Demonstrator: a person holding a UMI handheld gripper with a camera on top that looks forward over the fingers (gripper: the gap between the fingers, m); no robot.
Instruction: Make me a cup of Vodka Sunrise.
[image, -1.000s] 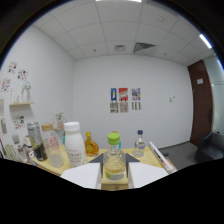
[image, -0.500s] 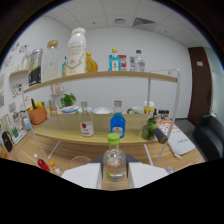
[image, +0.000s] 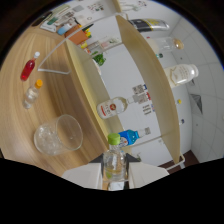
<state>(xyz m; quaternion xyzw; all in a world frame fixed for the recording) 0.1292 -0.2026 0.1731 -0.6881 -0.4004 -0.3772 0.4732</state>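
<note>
My gripper (image: 115, 174) is shut on a small clear bottle (image: 114, 157) with a green cap (image: 114, 138). The bottle holds pale liquid and lies tilted well over to one side, so the whole room looks rolled. A clear glass (image: 59, 134) with ice in it stands on the wooden table (image: 20, 115), just ahead of the fingers and to their left. The bottle's cap is on and sits beside the glass rim, apart from it.
A red bottle (image: 27, 70) and a small orange-capped bottle (image: 31, 94) stand on the table beyond the glass. The two-tier wooden shelf (image: 85, 75) holds a clear labelled bottle (image: 115, 106), a blue bottle (image: 131, 135) and a white jug (image: 182, 75).
The gripper has come down from shelf height toward the table and rolled about a quarter turn, tipping the held bottle sideways. The glass with ice has come into view.
</note>
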